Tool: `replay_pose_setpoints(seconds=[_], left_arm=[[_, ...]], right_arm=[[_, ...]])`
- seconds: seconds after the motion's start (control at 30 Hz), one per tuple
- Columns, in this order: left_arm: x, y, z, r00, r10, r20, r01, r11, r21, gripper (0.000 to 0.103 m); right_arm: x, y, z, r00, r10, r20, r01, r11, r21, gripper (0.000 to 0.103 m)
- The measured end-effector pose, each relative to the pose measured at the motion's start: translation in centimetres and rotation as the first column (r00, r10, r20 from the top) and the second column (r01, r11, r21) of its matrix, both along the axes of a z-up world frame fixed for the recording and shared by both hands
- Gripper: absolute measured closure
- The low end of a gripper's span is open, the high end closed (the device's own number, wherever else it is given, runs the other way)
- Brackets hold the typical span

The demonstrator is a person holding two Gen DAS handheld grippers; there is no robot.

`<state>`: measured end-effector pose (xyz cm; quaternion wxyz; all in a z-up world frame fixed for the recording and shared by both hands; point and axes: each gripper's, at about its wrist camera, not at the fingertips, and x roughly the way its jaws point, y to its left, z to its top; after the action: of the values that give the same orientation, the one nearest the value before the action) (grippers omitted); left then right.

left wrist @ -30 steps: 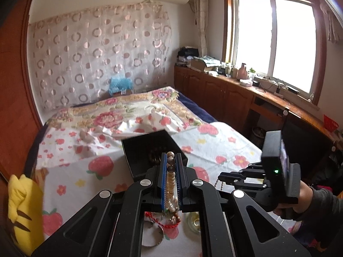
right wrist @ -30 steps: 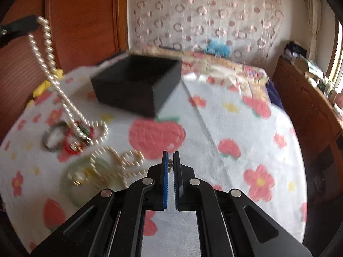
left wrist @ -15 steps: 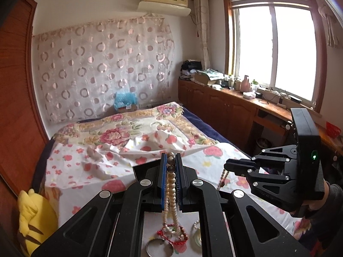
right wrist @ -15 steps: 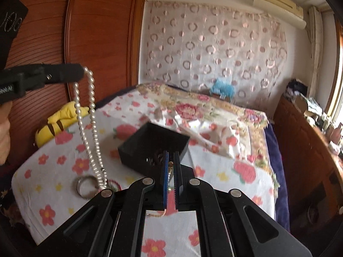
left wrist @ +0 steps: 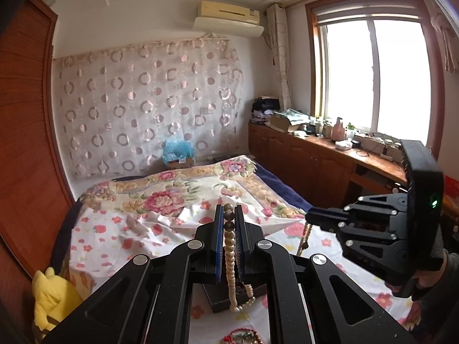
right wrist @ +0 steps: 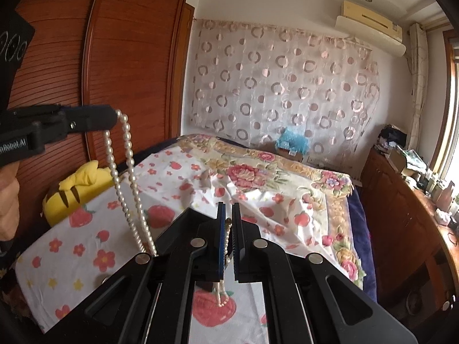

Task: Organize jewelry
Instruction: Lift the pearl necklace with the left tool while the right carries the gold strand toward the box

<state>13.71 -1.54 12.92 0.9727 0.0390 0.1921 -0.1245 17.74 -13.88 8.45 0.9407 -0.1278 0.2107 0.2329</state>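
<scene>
Lifted clear of bedspread point(right wrist: 86, 246) since previous frame: pearl necklace point(left wrist: 231, 261) pinched between nearly shut left gripper point(left wrist: 228, 215), hanging below over black box point(left wrist: 226, 301); right gripper point(right wrist: 228, 215) likewise clamped on thinner bead strand point(right wrist: 226, 246).

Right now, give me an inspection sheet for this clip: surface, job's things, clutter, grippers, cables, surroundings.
Surface: bed under a flower-print sheet, rumpled mid-bed.
Job's things: pearl necklace hanging doubled in the air; a second bead strand hanging too; dark box below; red bracelet on the sheet.
Clutter: yellow plush toy at the bed edge.
Grippers: left gripper shut on the pearl necklace; right gripper shut on the bead strand.
Cables: wires on the window counter.
Surroundings: wardrobe, curtain, air conditioner, window.
</scene>
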Motion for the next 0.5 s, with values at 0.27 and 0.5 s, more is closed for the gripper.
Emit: replay_pose_setpoints(seconds=[0.27,0.5], left_arm=[[2.2,-0.1,0.0,1.000,0.024,-0.005,-0.024,1.000,-0.005,0.096],[3.2,0.1,-1.2,0.999,0.047,-0.009,-0.047,0.999,-0.009,0.096]], right_arm=[[1.4,0.2,2.4,1.000,-0.003,0.027,0.002,1.000,0.026,0.098],[2.0,0.9,4.1,0.998,0.001,0.067,-0.003,1.000,0.019,0.098]])
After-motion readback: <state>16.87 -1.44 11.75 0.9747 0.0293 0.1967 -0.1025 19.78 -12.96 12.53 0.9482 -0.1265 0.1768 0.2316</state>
